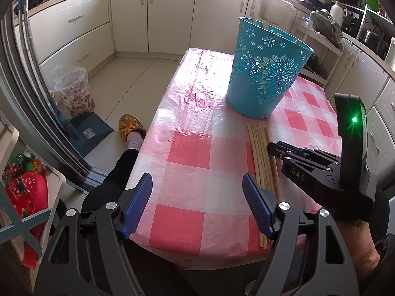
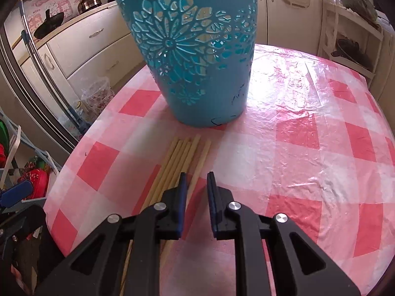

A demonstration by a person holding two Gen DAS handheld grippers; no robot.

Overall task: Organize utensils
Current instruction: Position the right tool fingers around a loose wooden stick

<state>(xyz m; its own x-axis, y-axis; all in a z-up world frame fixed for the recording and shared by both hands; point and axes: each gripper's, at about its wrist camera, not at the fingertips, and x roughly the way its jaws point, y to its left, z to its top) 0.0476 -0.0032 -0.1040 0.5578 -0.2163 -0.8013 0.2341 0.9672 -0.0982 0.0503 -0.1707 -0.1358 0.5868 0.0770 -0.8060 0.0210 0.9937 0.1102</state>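
Several pale wooden chopsticks (image 1: 262,155) lie side by side on the pink checked tablecloth (image 1: 192,153), just in front of a teal cut-out plastic bucket (image 1: 266,69). A few chopstick tips stick out of the bucket's rim. My left gripper (image 1: 197,202) is wide open and empty near the table's front edge, left of the chopsticks. My right gripper (image 2: 196,197) hovers low over the chopsticks (image 2: 180,162), jaws narrowly apart with the rightmost stick running between them, not clamped. The bucket (image 2: 195,56) stands close ahead of it.
The right gripper's body (image 1: 321,170) sits right of the left one. A person's leg and yellow slipper (image 1: 130,128) are at the table's left. A patterned bin (image 1: 74,91) and dustpan stand on the floor. Cabinets (image 1: 172,14) line the back.
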